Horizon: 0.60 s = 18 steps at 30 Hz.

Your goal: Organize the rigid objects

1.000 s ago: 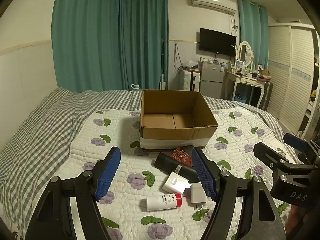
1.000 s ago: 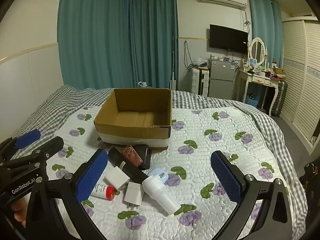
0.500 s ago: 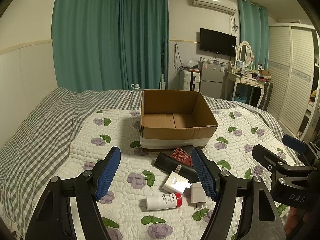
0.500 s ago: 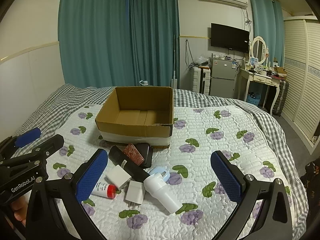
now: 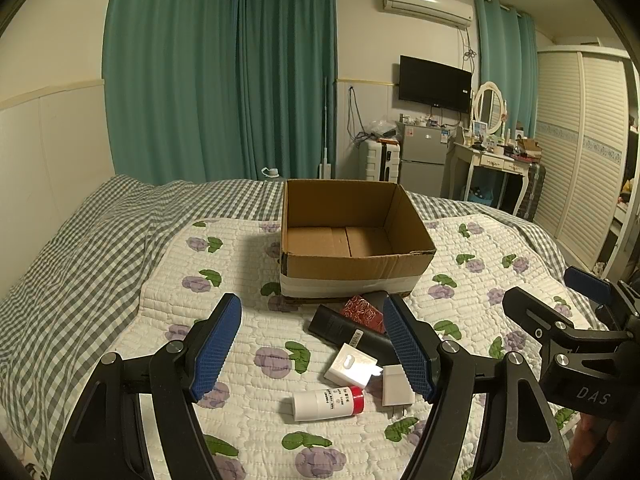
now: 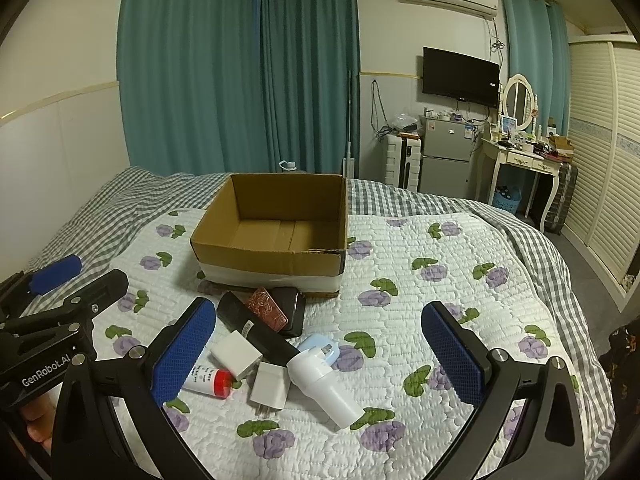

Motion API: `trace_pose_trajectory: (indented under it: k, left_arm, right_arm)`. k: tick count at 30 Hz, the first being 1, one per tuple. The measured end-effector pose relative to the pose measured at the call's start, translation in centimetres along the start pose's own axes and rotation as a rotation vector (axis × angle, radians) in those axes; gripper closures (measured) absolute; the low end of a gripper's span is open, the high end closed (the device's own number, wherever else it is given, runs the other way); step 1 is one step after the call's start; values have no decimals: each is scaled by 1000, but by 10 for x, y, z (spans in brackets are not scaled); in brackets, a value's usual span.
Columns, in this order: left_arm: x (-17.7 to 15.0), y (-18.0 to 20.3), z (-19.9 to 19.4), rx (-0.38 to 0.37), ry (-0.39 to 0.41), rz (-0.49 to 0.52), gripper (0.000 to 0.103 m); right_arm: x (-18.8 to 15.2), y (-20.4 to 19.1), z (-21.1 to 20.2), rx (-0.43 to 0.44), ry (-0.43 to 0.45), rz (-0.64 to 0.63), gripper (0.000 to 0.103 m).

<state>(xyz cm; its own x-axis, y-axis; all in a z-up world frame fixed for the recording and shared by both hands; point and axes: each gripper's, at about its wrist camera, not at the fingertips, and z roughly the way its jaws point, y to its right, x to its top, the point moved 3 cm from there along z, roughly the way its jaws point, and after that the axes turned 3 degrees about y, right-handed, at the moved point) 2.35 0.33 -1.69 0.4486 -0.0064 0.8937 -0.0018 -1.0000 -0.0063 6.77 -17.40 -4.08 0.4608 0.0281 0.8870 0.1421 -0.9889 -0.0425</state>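
Little had changed over the last second: both tools drifted only slightly, the right one seeming a touch nearer the pile, and nothing on the bed had been moved. The left tool hung released, jaws wide, above the quilt with nothing between its pads, and the right tool was likewise spread open and empty. That suggested the sorting had not really begun, since the cardboard box sat open and bare inside, toward the middle of the bed. All the rigid things lay clustered just in front of the box's near wall: a black remote-like bar, a red patterned case resting on a dark flat case, two white chargers, a white tube with a red cap, and a white cup-shaped device touching a pale blue piece. Several overlapped or touched, so a first pick would likely need an outlying piece such as the tube. They rested on a white quilt with purple flowers spread over a grey checked bedcover, soft footing that could let small items tip. Beyond the far edge of the bed stood teal curtains, a wall television, an air conditioner, a small fridge, a dressing table with an oval mirror, and a slatted wardrobe.
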Motion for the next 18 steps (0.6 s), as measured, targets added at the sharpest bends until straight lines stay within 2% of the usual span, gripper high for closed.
trace_pose_trajectory:
  k: [18]
  left_arm:
    - [-1,0,1,1,-7,2,27]
  right_arm:
    - [-3,-1,0,7,-5,-3,0]
